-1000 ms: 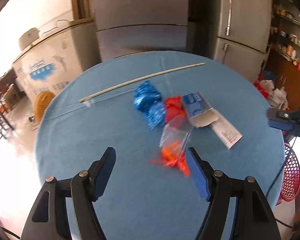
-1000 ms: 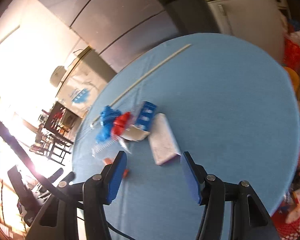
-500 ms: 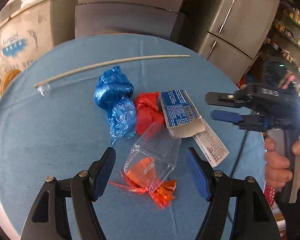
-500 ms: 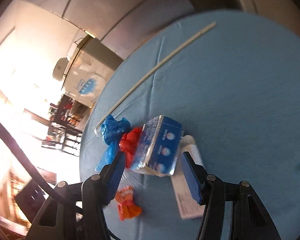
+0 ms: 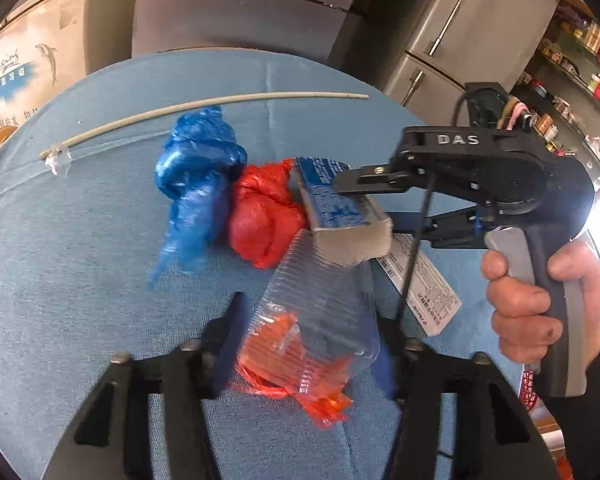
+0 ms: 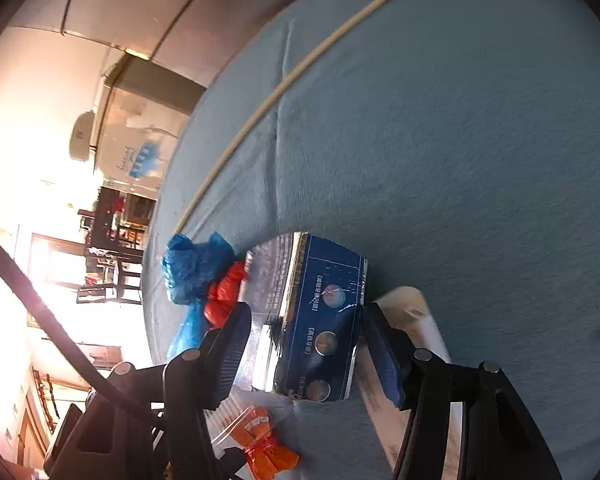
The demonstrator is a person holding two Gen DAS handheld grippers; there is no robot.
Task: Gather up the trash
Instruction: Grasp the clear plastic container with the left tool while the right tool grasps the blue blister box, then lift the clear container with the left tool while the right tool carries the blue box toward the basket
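Note:
A pile of trash lies on the round blue table (image 5: 80,280). In it are a blue plastic bag (image 5: 200,172), a red bag (image 5: 264,216), a blue box (image 5: 332,204), a white packet (image 5: 424,292) and a clear bag with orange scraps (image 5: 304,336). My left gripper (image 5: 310,320) is closing its jaws, and the pads meet the clear bag's two sides. My right gripper (image 6: 305,312) stands open astride the blue box (image 6: 324,320), one finger on each side. In the left wrist view a hand (image 5: 532,300) holds this right gripper (image 5: 364,200).
A long pale stick (image 5: 204,106) lies across the far side of the table. Steel fridges (image 5: 460,40) and a chest freezer (image 5: 40,60) stand behind. Shelves of goods (image 5: 580,60) and a red basket (image 5: 532,388) are at the right.
Both grippers have come down and in toward the pile. The left jaws have narrowed around the clear bag. The right gripper has moved over the blue box.

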